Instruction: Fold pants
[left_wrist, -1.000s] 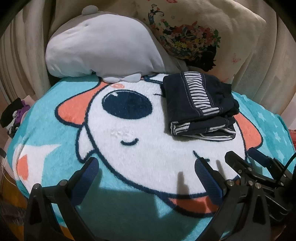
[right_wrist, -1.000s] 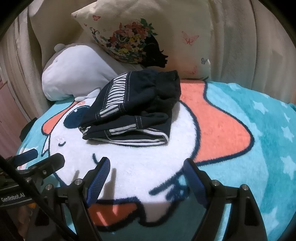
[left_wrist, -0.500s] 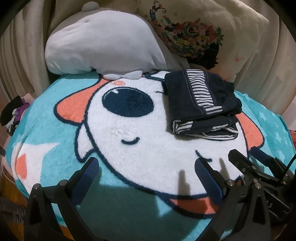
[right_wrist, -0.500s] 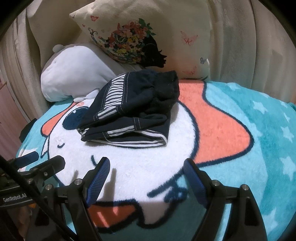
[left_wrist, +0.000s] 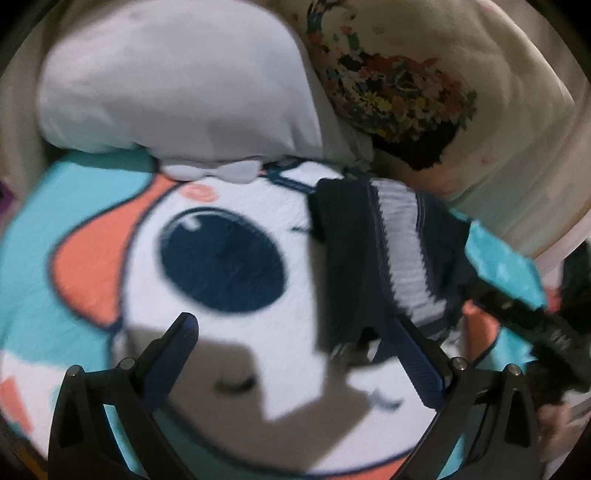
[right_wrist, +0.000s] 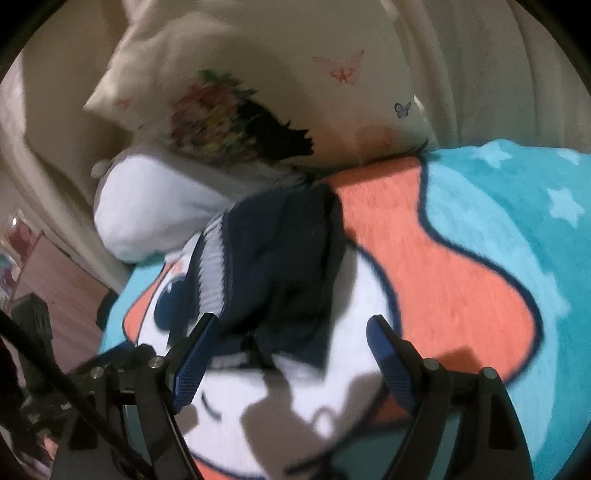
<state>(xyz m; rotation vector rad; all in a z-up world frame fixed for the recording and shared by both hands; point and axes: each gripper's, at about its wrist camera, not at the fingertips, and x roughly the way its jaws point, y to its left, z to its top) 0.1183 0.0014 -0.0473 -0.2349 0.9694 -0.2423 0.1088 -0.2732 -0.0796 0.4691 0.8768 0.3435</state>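
Right wrist view: folded pants (right_wrist: 280, 266) on cartoon blanket (right_wrist: 498, 229).

Dim warm indoor light, heavy motion blur, fisheye-bent edges with dark corners, hard shadows on the blanket (left_wrist: 258, 206)

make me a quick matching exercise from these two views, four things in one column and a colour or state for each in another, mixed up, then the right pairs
Things:
1. pants
2. blanket
3. plush
4. right gripper

Colour or state:
A. pale grey, lying at the head of the bed
B. open, nothing held
C. dark navy with a striped panel, folded in a stack
D. turquoise with white stars and a cartoon face

Pairs: 1-C, 2-D, 3-A, 4-B
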